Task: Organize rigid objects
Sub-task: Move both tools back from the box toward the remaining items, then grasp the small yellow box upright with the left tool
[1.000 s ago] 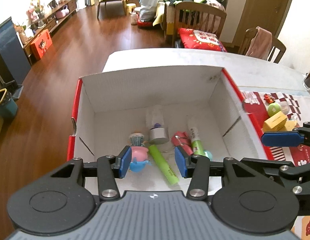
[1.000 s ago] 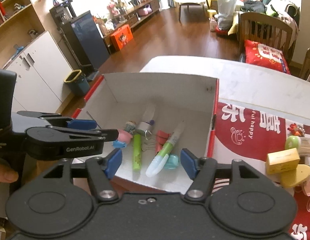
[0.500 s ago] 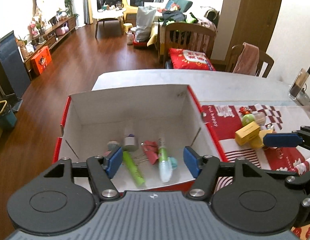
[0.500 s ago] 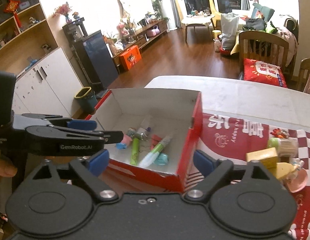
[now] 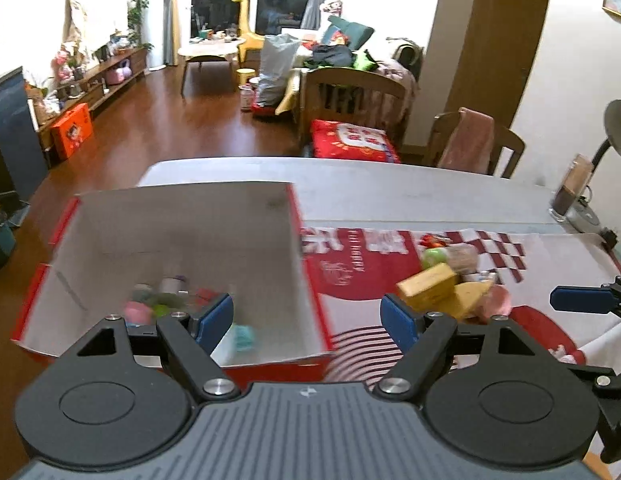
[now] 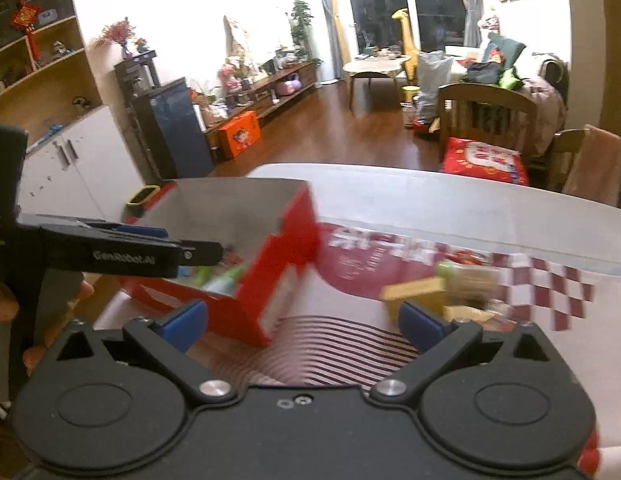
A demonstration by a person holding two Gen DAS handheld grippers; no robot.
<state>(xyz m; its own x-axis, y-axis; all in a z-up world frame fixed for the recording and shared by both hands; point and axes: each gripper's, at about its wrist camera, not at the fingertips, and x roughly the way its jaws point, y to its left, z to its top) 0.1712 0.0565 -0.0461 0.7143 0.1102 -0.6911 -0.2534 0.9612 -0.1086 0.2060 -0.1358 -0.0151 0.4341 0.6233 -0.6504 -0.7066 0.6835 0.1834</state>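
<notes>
Both tools have swung right off the red box (image 5: 310, 320), jaws just opened and empty, so our right tool (image 6: 302, 322) sits nearer than the left tool (image 5: 306, 318) to the yellow box (image 6: 414, 292) ahead-right on the surface's mat (image 6: 350, 272).

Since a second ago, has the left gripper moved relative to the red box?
Yes. The left gripper, jaws just opening and empty, has pulled back and rightward: its pads, earlier over the red box floor, now straddle the box's right wall.

box (image 5: 182, 216): matt white card, red outside | floor (image 5: 158, 128): glossy wood | mat (image 5: 350, 276): printed cloth
</notes>
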